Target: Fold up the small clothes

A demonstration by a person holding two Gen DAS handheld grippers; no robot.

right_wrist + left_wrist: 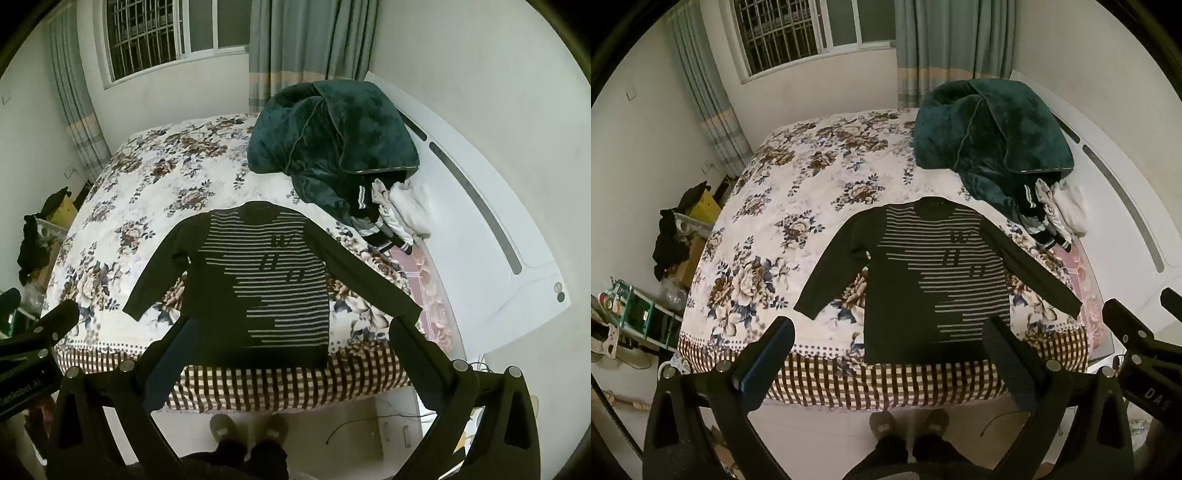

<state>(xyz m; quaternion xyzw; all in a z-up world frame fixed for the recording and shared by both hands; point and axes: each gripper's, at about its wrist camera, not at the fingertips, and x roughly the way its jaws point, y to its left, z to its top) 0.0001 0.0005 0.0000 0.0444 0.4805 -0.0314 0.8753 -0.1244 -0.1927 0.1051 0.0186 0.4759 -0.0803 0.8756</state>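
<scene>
A dark long-sleeved sweater (923,280) with pale stripes lies flat, face up, on the floral bedspread (798,177), sleeves spread to both sides, hem at the near bed edge. It also shows in the right wrist view (258,288). My left gripper (890,332) is open and empty, held above the near bed edge in front of the hem. My right gripper (291,332) is open and empty, held likewise; part of it shows in the left wrist view (1137,339).
A dark green plush blanket (990,140) is heaped at the far right of the bed, with a pile of small clothes (1052,214) beside it. A white headboard (1126,206) runs along the right. Clutter and a shelf (646,314) stand at the left. The person's feet (908,424) stand on the floor.
</scene>
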